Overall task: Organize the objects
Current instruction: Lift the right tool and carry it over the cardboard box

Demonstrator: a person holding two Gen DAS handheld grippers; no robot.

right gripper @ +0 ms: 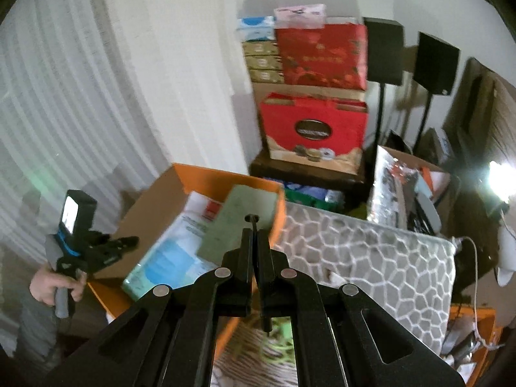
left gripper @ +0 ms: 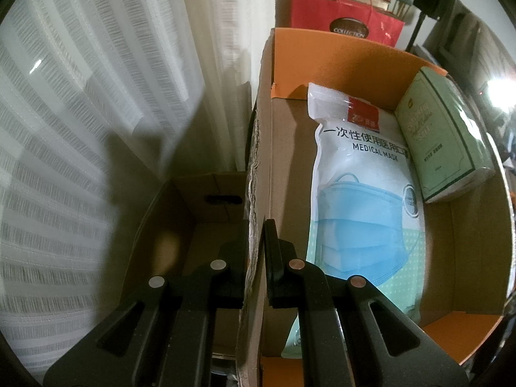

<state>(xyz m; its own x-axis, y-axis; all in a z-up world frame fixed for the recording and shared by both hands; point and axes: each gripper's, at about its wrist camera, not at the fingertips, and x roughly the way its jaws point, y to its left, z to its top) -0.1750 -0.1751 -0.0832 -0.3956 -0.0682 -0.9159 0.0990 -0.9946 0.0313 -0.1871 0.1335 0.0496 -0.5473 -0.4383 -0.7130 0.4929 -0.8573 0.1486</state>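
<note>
Left wrist view: your left gripper (left gripper: 254, 251) pinches the wall of the cardboard box (left gripper: 258, 135), one finger outside, one inside. Within the box lie a medical mask pack (left gripper: 361, 187) and, just beside it on the right, a pale green box (left gripper: 448, 135). Your right gripper (right gripper: 256, 245) has its fingers pressed onto a thin black hook (right gripper: 252, 218), above the grey patterned cushion (right gripper: 371, 258).

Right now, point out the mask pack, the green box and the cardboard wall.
mask pack (left gripper: 361, 200), left wrist view, printed front.
green box (left gripper: 445, 138), left wrist view, top face.
cardboard wall (left gripper: 258, 174), left wrist view, upper edge.
</note>
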